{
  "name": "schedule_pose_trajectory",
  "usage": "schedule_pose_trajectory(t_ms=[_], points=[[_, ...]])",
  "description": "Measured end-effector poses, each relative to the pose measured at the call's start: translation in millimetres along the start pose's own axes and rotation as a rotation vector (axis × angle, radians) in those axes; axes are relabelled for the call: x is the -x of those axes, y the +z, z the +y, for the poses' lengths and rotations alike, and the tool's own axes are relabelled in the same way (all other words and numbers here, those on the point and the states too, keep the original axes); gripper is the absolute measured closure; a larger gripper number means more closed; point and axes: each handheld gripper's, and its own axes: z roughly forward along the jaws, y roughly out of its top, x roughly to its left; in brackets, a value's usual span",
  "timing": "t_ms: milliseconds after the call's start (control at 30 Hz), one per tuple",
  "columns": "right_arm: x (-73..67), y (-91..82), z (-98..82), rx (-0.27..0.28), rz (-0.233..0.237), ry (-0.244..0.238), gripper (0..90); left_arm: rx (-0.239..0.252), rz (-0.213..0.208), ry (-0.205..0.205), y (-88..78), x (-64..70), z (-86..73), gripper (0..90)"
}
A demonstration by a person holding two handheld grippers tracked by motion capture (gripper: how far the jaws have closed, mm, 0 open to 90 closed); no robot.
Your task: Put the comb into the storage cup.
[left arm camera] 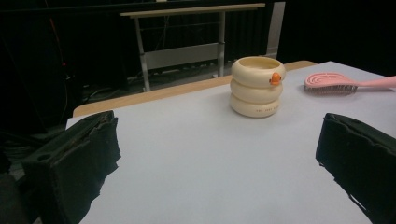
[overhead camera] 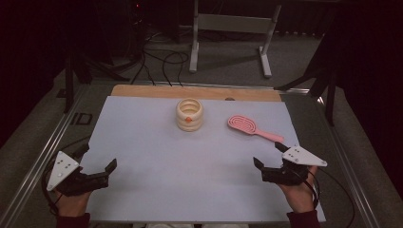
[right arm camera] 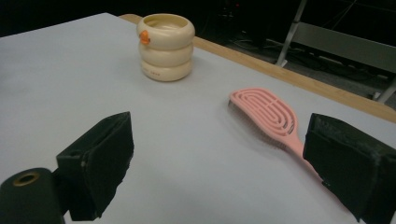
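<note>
A cream ribbed cup [overhead camera: 189, 114] with an orange knob stands upright at the far middle of the white sheet [overhead camera: 157, 161]; it also appears as the cup [left arm camera: 257, 86] and the cup [right arm camera: 166, 45]. A pink hairbrush [overhead camera: 252, 127] lies flat to its right, bristles down, handle toward the near right; the hairbrush [right arm camera: 271, 116] sits just ahead of my right gripper [right arm camera: 229, 168], and the hairbrush [left arm camera: 336, 83] shows in the left gripper view. My left gripper [overhead camera: 97, 159] rests open at the near left, my right gripper [overhead camera: 270, 155] open at the near right. Nothing lies between either pair of jaws.
The sheet covers a wooden tabletop whose bare edge [overhead camera: 195, 91] shows at the far side. Metal rails [overhead camera: 45, 152] run along both sides of the table. A grey metal frame [overhead camera: 233, 33] and cables lie on the floor beyond.
</note>
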Motion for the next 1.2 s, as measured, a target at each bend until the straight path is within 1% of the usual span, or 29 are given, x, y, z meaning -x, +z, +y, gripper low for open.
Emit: schedule_pose_trajectory(t_ms=[100,167,633,933,1033,1100,1200], points=[[1.9,1.7,2.3,-0.002,0.001,0.008,8.7,0.0,0.004,-0.005,-0.7,-1.1,-0.4,0.0],[3.4,4.9,5.6,-0.014,-0.005,0.028,8.7,0.002,0.007,-0.006,-1.0,-1.8,-1.0,0.0],[10.5,19.7,22.5,-0.021,-0.015,0.04,8.8,0.013,0.014,-0.02,-4.8,-4.9,-0.8,0.0],[20.4,30.7,31.2,-0.026,-0.028,0.056,8.8,0.017,0.021,-0.023,-5.1,-5.7,-1.6,0.0],[24.2,33.1,32.8,-0.028,-0.034,0.065,8.8,0.014,0.024,-0.021,-4.8,-5.3,-1.5,0.0],[27.2,34.5,33.4,-0.026,-0.037,0.08,8.8,0.014,0.024,-0.022,-4.7,-5.5,-1.6,0.0],[31.7,37.0,35.0,-0.033,-0.048,0.083,8.8,0.014,0.026,-0.021,-5.2,-5.8,-1.4,0.0]])
